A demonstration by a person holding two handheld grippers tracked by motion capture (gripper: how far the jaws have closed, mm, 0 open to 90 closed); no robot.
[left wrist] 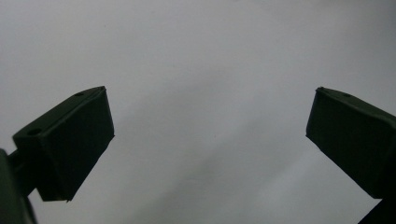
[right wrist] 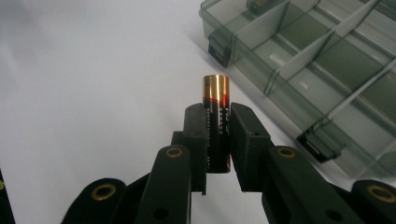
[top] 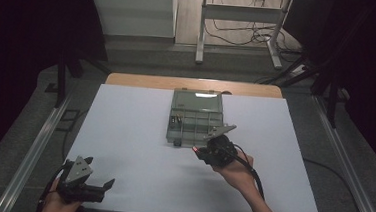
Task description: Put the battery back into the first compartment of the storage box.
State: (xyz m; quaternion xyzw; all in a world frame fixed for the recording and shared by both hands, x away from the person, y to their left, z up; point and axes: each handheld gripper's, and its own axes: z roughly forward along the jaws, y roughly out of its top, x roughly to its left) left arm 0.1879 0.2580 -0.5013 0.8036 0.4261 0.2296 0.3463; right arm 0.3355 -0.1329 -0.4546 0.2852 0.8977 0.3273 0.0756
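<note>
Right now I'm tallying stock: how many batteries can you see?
1 for certain: a battery clamped between the right gripper jaws, beside the open compartment box. A small object in a far compartment is too blurred to identify.

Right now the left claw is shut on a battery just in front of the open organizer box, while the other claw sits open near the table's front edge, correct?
Wrong claw. The right claw is the one shut on the battery, just in front of the open organizer box, as the right gripper view shows. The left claw sits open near the table's front edge.
</note>
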